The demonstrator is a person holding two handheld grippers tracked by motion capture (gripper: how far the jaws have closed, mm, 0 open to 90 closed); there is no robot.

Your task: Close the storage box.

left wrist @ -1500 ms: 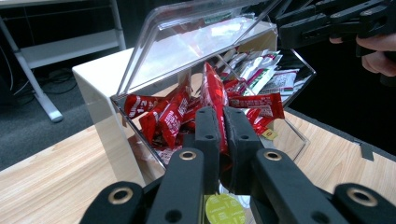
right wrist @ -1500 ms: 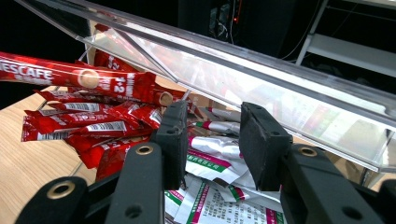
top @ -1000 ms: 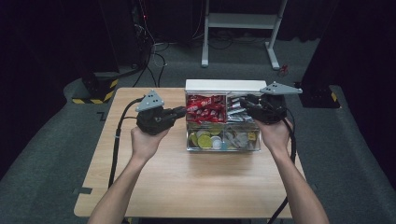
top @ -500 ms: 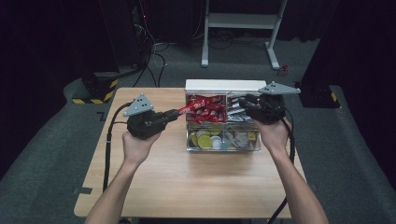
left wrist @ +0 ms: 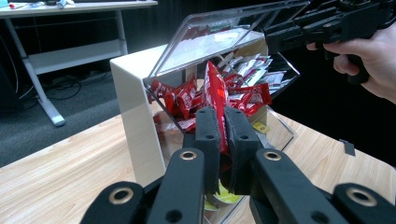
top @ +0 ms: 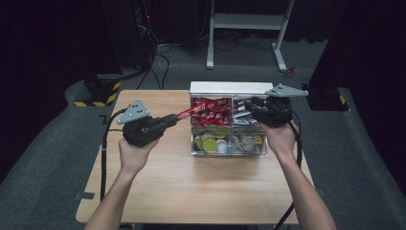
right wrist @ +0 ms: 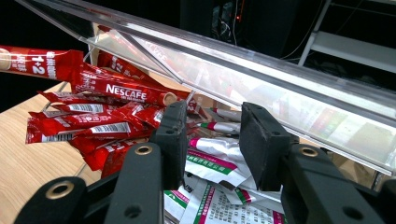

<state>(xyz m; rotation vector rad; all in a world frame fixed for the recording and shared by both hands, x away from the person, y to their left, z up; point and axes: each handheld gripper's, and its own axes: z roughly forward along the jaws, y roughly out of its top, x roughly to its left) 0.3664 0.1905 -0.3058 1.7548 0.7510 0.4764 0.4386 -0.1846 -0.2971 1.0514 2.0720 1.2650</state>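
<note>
From above, the left gripper (top: 173,118) pinches a red stick packet (top: 189,113) at the clear box (top: 229,147) on the wooden table (top: 182,187), its own camera shows the jaws squeezing that packet (left wrist: 215,98), and the right gripper (right wrist: 212,140) is spread wide over silver packets (right wrist: 212,165) under the lid (right wrist: 261,74).

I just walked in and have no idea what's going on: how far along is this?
Done: the clear lid is up, propped by the right gripper. In hand: the left gripper pinches one red sachet, drawn partly out of the organiser box. Left: setting it down somewhere, probably; no destination shows.
</note>
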